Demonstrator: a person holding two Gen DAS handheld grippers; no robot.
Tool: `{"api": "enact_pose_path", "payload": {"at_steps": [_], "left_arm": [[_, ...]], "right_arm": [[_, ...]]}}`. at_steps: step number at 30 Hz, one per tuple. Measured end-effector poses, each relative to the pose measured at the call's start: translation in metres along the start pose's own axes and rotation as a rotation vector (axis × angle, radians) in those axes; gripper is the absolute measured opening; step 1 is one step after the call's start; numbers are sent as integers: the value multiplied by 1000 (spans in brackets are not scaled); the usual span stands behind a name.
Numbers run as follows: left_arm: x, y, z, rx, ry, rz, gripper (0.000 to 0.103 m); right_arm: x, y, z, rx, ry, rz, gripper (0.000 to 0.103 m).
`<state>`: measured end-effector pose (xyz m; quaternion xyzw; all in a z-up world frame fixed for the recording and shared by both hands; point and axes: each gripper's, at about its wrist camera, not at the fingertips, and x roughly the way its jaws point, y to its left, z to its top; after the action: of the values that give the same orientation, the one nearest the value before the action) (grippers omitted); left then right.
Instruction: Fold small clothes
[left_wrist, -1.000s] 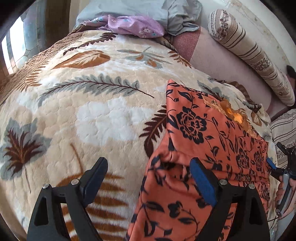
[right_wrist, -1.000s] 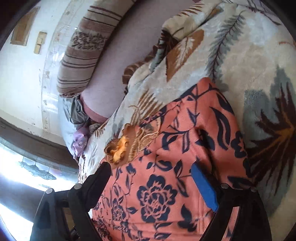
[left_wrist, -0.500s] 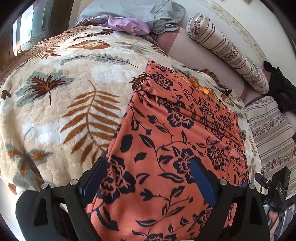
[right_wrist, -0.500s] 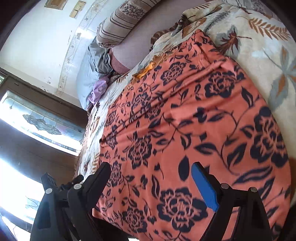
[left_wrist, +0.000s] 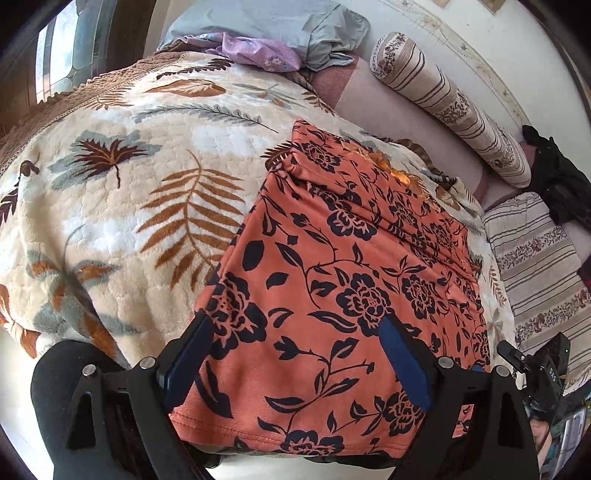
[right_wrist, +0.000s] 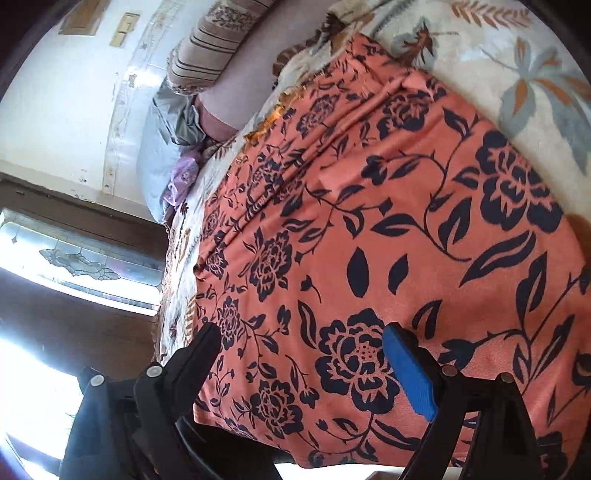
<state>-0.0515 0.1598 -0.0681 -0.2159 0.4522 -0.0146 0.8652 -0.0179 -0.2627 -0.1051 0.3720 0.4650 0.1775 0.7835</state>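
Across the left of the left wrist view: plush cream bedspread (left_wrist: 122, 206), quilted in small puffs, printed with rust fern fronds and grey-brown leaves, edged in brown fringe at the upper left. At top centre, crumpled lilac floral cloth (left_wrist: 258, 55) against a smooth grey-blue pillow (left_wrist: 280, 26). In the middle and lower right, the orange garment (left_wrist: 332, 288): soft fleecy knit with navy roses and vines, spread flat as a rough rectangle on the bedspread, gathered into fine pleats toward its far edge, stitched hem hanging over the near edge of the bed. At the bottom, left claw (left_wrist: 295, 354) wide open above the garment's near end, black fingers with blue pads, nothing pinched. At upper right, a striped cylindrical bolster (left_wrist: 450, 107); below it, a striped flat cushion (left_wrist: 539, 266).

At the left of the right wrist view, bright patterned window glass (right_wrist: 74, 254) in a dark frame. In the centre and right, the same orange garment (right_wrist: 388, 229), filling most of the frame. At the bottom, right claw (right_wrist: 301, 365) likewise spread wide over the hem end, gripping nothing.
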Motion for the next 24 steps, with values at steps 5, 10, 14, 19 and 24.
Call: {"api": "enact_pose_path", "payload": {"at_steps": [5,10,14,19,24], "left_arm": [[16,15,-3,-37,73,49,91],[19,17,-8,-36,89,73,91],[26,21,-11,-41,131,113,91],[34,26,-16,-37,179,139,91],[30,33,-19,-36,176,120,91]], "right_arm": [[4,-32,-7,100,31,-11,91],[-14,-29,1,77,-2,-17,91],[-15,-48,3,131,13,-35,91],[-19,-55,0,149,-9,-7,91],[-17,-45,4,108,31,-45,91]]}}
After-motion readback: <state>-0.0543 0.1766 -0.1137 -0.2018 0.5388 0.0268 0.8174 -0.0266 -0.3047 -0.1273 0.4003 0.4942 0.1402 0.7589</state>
